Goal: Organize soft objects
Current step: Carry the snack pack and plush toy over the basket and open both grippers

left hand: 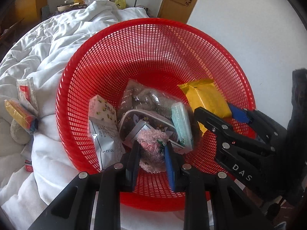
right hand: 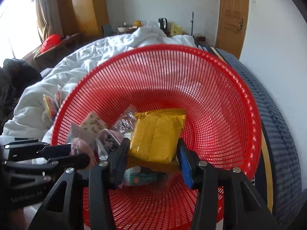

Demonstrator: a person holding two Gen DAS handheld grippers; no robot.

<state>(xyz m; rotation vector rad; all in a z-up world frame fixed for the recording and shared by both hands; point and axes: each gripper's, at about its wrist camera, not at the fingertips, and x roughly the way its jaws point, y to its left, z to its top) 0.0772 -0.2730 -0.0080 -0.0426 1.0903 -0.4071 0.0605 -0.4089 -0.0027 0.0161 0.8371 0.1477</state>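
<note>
Pink fluffy cloth [left hand: 151,149] sits clamped between the left gripper [left hand: 152,160] fingers, low inside the red mesh plastic basket [left hand: 153,44]. Right gripper [right hand: 153,161] clamps a gold foil packet [right hand: 157,134] over crowded packets; white duvet [left hand: 48,38] surrounds.

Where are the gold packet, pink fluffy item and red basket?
gold packet [right hand: 156,134]: right wrist view, middle of its face.
pink fluffy item [left hand: 151,143]: left wrist view, fuzzy centre.
red basket [left hand: 153,44]: left wrist view, far mesh wall.
</note>
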